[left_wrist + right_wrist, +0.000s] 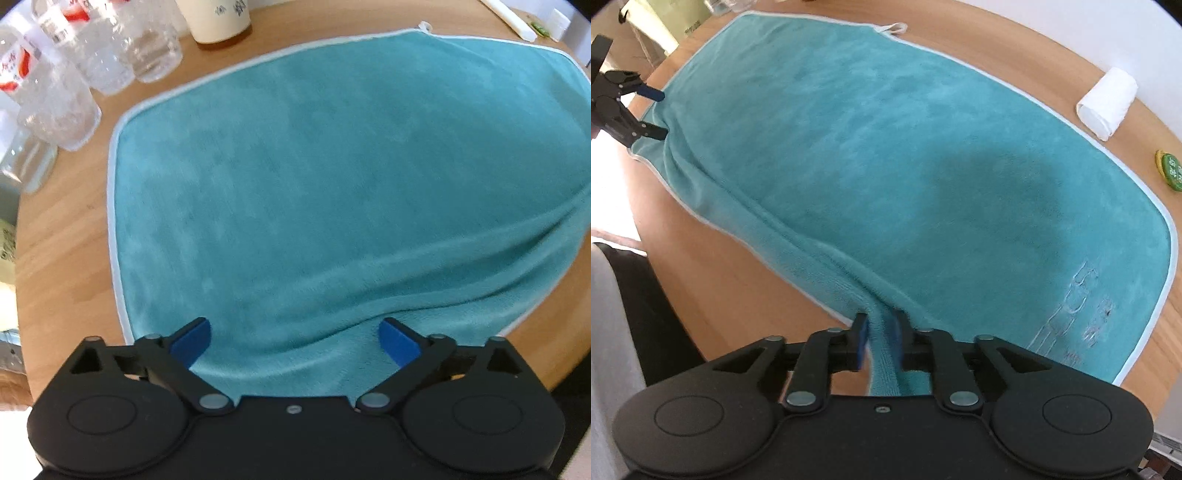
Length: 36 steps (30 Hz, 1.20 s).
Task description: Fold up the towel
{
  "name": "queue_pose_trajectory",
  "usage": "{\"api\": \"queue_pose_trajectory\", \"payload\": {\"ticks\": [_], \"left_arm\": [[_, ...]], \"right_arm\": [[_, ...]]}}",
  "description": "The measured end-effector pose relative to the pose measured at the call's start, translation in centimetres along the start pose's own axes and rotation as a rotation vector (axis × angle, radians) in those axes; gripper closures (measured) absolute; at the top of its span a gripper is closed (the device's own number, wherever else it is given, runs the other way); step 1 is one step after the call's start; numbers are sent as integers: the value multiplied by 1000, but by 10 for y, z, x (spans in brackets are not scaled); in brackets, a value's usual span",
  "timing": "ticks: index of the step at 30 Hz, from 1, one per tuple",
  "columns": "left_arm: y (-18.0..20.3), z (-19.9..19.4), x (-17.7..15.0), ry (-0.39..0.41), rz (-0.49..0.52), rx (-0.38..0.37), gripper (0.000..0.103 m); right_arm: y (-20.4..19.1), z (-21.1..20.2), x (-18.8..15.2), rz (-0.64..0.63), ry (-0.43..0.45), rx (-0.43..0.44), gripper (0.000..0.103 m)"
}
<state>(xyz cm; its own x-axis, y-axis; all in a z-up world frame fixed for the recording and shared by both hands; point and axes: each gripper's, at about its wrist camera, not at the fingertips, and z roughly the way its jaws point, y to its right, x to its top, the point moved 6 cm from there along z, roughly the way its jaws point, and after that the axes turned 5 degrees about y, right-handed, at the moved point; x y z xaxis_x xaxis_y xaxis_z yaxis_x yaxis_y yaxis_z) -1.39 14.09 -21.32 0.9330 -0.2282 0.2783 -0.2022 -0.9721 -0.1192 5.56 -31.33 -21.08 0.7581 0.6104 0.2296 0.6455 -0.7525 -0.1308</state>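
Now the teal towel [314,177] lies spread on the wooden worktop [66,229], with a raised fold along its near edge. The right gripper [881,341] has its fingers closed on this fold. The left gripper [295,341] has its fingers wide apart over the towel's near edge, gripping nothing. Clear bottles [110,48] stand beside the towel.

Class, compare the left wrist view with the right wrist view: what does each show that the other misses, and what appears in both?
Left wrist only: clear plastic bottles and a cream jar beyond the towel. Right wrist only: a white roll, a green cap, and the right tool shut on the towel's near edge. Both: the teal towel on the wooden table, and the open left tool.
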Motion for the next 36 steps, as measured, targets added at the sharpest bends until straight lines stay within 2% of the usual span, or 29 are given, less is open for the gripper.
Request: {"api": "queue_pose_trajectory", "payload": {"ticks": [3, 7, 12, 15, 16, 18, 20, 22, 23, 24, 27, 28, 29, 34, 36], "left_arm": [[-2, -4, 5, 4, -19, 27, 1], [6, -24, 2, 31, -19, 28, 1], [35, -51, -16, 60, 68, -78, 1], [53, -46, -30, 44, 143, -111, 1], [58, -42, -35, 35, 173, -97, 1], [59, -33, -41, 13, 175, -78, 1], [57, -27, -42, 10, 144, -90, 1], [52, -21, -41, 9, 116, -83, 8], [49, -20, -41, 3, 108, -78, 18], [45, -17, -39, 2, 82, -84, 20], [36, -14, -36, 5, 43, -101, 23], [37, -15, -36, 10, 56, -101, 23], [39, -16, -37, 15, 68, -105, 27], [38, -21, -43, 14, 102, -119, 42], [38, -23, -45, 8, 115, -121, 56]], "right_arm": [[-7, -12, -6, -31, 5, -51, 68], [-23, -34, -21, -107, 26, -118, 67], [-44, -41, -42, -100, 38, -97, 67], [-50, -37, -56, -84, 23, -133, 68], [-48, -33, -58, -66, 24, -159, 68], [-43, -27, -62, -30, 30, -173, 68], [-40, -24, -63, -20, 32, -187, 68], [-36, -19, -64, 13, 22, -186, 69], [-35, -19, -64, 26, 19, -179, 70], [-35, -18, -65, 39, 16, -171, 77], [-34, -17, -66, 57, 7, -148, 81], [-34, -18, -67, 60, 0, -133, 85], [-34, -19, -69, 65, -9, -123, 95], [-35, -24, -86, 80, -63, -64, 97], [-35, -26, -94, 91, -83, -44, 97]]}}
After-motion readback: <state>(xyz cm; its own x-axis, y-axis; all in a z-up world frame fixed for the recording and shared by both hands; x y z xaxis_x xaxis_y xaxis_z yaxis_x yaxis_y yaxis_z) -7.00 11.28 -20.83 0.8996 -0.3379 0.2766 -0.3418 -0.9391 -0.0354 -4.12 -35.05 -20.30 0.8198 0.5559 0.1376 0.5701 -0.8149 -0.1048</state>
